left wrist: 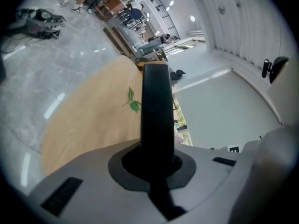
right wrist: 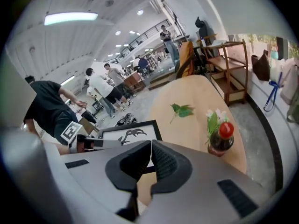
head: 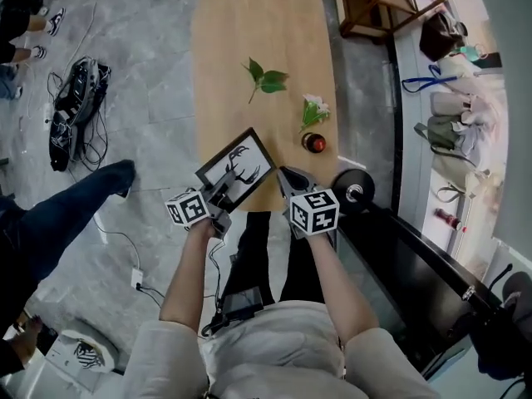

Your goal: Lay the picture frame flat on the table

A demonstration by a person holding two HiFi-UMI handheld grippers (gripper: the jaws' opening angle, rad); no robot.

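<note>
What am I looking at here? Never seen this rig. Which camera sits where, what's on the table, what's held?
There is no robot arm. A person holds a two-jaw gripper in each hand, and the cubes with square markers are part of those grippers.

The head view comes from a camera on the person's head, looking steeply down. The other two views come from cameras riding on each gripper, looking along its own jaws.

On the oval wooden table lie a green leaf sprig and a small red-capped bottle with white flowers by it.

The left gripper is shut on the edge of a black picture frame showing an antlered deer. The frame sits at the table's near end and looks tilted, not yet flat.

The right gripper is just beside the frame, jaws together with nothing between them.
</note>
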